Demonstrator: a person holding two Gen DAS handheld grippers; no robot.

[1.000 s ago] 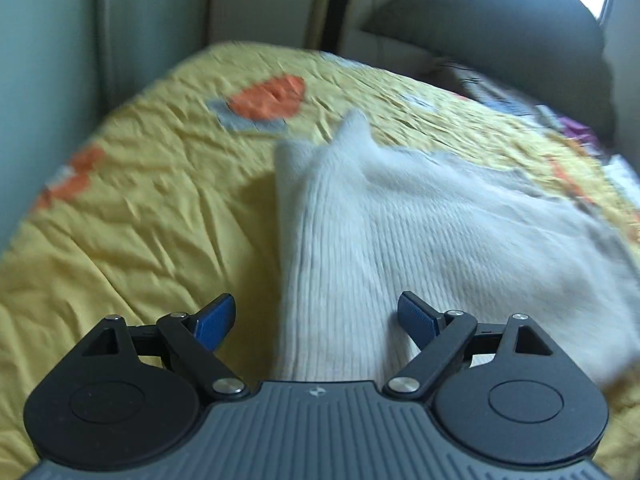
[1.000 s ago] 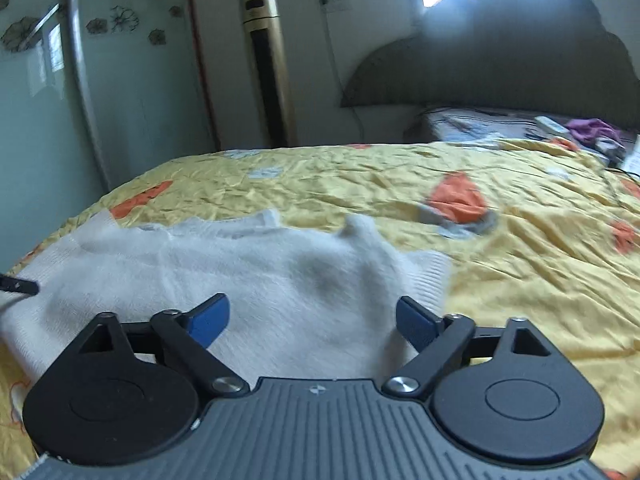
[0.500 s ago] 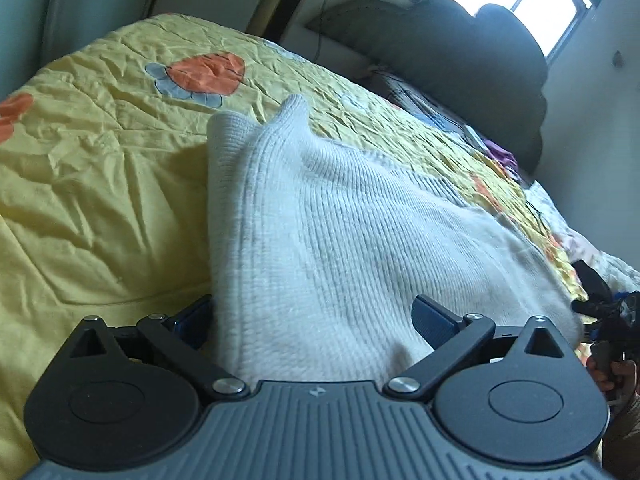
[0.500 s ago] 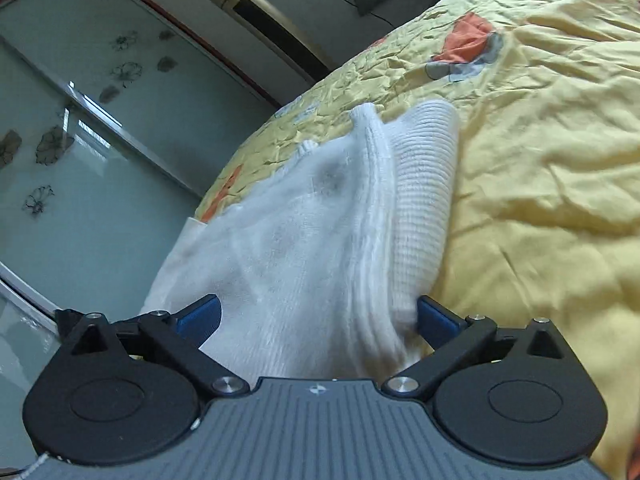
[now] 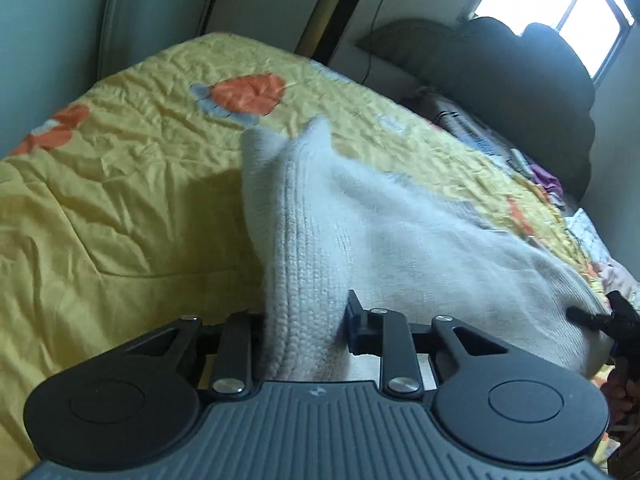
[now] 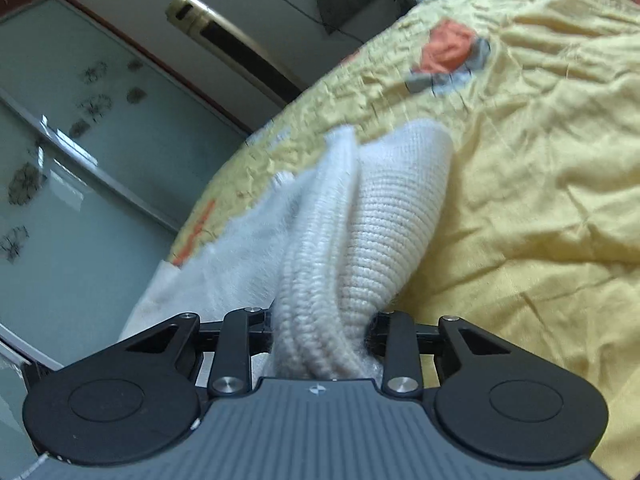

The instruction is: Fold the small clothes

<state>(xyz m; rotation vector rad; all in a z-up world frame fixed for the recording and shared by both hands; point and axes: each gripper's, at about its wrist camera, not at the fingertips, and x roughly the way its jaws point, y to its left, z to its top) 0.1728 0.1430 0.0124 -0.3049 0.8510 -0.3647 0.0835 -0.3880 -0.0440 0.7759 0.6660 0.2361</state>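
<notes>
Left wrist view: my left gripper (image 5: 306, 330) has just closed its jaws, and they now pinch a bunched ribbed edge of the white knit sweater (image 5: 384, 232), with the blue pad (image 5: 353, 316) on the right pressed into the wool. The sweater rises from the lower centre of the frame toward the middle, draped over the yellow quilt (image 5: 120, 208), and spreads away to the right. At the far right edge I can see the right gripper (image 5: 612, 318) at the sweater's other end. An orange patch (image 5: 248, 94) sits on the quilt in the upper left, and a dark headboard (image 5: 512, 76) stands in the upper right under a bright window (image 5: 560, 4).

In the right wrist view my right gripper (image 6: 322, 334) has likewise just drawn its jaws together, and they clamp a thick roll of the sweater (image 6: 360, 232) at lower centre. The knit runs up toward the middle of the frame, its cuff-like end lying on the quilt (image 6: 540, 200). Frosted glass doors (image 6: 72, 152) with flower decals fill the left side, and a tall gold tower unit (image 6: 236, 48) stands at the upper centre.
</notes>
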